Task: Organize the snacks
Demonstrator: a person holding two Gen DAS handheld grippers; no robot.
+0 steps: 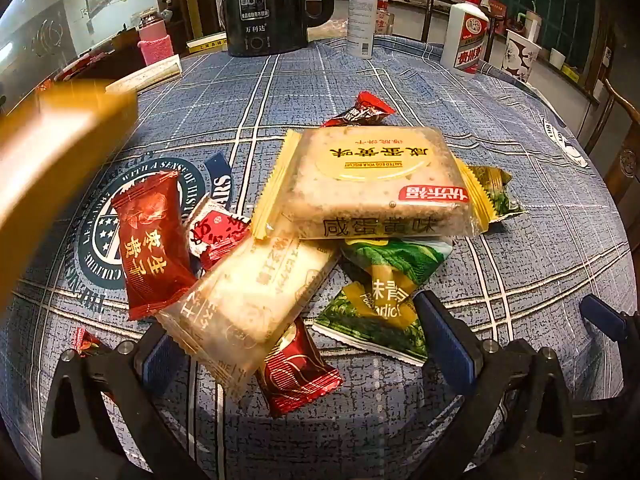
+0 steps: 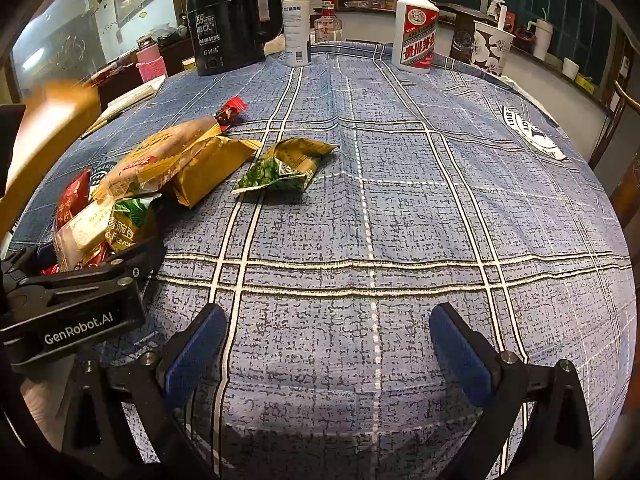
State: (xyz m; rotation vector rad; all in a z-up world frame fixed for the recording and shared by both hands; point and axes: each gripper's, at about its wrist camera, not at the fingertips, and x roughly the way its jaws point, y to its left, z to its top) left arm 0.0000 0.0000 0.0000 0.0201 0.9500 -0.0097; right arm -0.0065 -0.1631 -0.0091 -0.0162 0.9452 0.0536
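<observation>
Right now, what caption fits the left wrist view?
Open left gripper poised over a heap of snack packets on a blue plaid tablecloth.

Orange-brown slab (image 1: 60,152) at my left is motion-blurred, cut by the frame edge; can't tell what it is. Same blur in the right wrist view (image 2: 52,120). Dark red packet (image 1: 298,368) mostly buried under the clear biscuit pack (image 1: 248,304); print unreadable. Small red wrapper (image 1: 86,342) half hidden behind my left finger (image 1: 156,356). Crumpled green packet (image 1: 494,194) tucked behind the yolk biscuit pack (image 1: 372,184), only one end showing. Kettle (image 1: 264,4) top cut off. In the right wrist view, my left gripper's body (image 2: 76,300) covers the pile's near edge.
</observation>
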